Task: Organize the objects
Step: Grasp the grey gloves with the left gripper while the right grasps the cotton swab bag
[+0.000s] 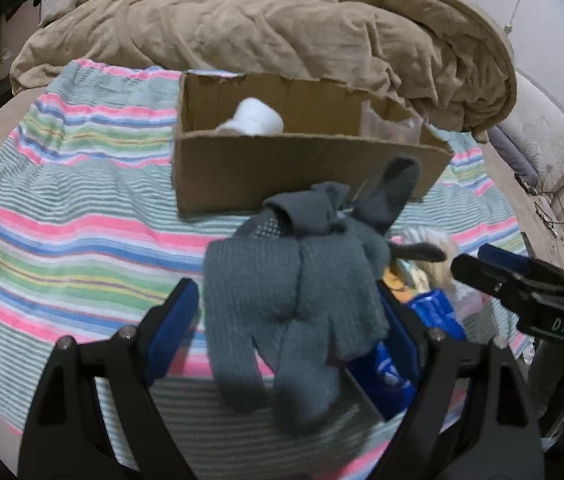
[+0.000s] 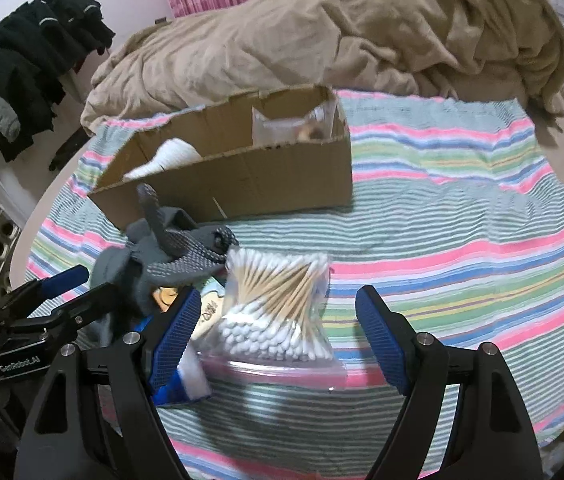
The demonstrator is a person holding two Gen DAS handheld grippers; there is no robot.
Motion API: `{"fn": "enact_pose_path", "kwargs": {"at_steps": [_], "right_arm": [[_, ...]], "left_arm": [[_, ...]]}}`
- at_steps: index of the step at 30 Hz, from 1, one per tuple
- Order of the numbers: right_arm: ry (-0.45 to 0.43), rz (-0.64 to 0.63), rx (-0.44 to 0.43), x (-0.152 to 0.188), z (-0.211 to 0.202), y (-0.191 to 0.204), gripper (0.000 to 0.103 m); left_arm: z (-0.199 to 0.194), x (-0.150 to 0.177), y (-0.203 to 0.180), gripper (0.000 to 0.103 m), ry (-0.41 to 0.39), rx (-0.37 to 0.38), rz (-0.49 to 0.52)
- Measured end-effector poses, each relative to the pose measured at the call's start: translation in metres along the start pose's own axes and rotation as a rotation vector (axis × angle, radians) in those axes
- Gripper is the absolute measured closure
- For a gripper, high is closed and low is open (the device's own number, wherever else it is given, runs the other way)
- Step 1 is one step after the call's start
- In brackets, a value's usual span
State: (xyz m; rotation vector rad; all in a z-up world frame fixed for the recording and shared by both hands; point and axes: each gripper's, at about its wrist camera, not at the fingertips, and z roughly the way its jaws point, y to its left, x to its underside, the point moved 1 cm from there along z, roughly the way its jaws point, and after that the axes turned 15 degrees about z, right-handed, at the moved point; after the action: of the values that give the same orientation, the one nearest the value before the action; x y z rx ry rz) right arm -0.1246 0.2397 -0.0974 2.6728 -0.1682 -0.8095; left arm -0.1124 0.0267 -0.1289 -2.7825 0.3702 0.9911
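Observation:
Grey knit gloves [image 1: 294, 300] lie in a heap on the striped cloth, between the wide-open fingers of my left gripper [image 1: 286, 336]; they also show in the right wrist view [image 2: 169, 248]. My right gripper [image 2: 277, 340] is open around a zip bag of cotton swabs [image 2: 277, 308]. A cardboard box [image 1: 302, 168] stands behind, holding a white roll [image 1: 257, 118] and a clear bag [image 1: 392, 126]. The box also shows in the right wrist view [image 2: 241, 176]. Blue packets [image 1: 434, 312] lie under the gloves' right side.
The striped cloth [image 1: 61, 216] covers a round table. A tan blanket [image 1: 282, 28] is heaped behind the box. Dark clothes [image 2: 33, 60] hang at the left. The right gripper appears in the left wrist view [image 1: 522, 280].

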Motion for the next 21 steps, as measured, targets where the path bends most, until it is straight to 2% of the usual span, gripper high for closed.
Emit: {"fn": "enact_pose_path", "kwargs": {"at_steps": [6, 8, 10, 14, 21], "right_arm": [[0.045, 0.014, -0.001, 0.002, 0.020, -0.004, 0.021], [0.060, 0.016, -0.010, 0.004, 0.023, -0.005, 0.024], [0.068, 0.011, -0.018, 0.005, 0.023, -0.005, 0.043], [0.056, -0.004, -0.013, 0.006, 0.017, -0.002, 0.049], [0.013, 0.005, -0.019, 0.004, -0.004, -0.001, 0.052]], "left_arm": [[0.014, -0.002, 0.002, 0.018, -0.010, -0.022, 0.005], [0.014, -0.003, -0.001, 0.031, -0.014, -0.017, 0.024], [0.012, -0.003, -0.004, 0.036, -0.023, -0.022, 0.034], [0.000, -0.003, -0.005, 0.048, -0.047, -0.017, 0.040], [-0.030, 0.000, -0.002, 0.057, -0.096, -0.018, 0.028]]}}
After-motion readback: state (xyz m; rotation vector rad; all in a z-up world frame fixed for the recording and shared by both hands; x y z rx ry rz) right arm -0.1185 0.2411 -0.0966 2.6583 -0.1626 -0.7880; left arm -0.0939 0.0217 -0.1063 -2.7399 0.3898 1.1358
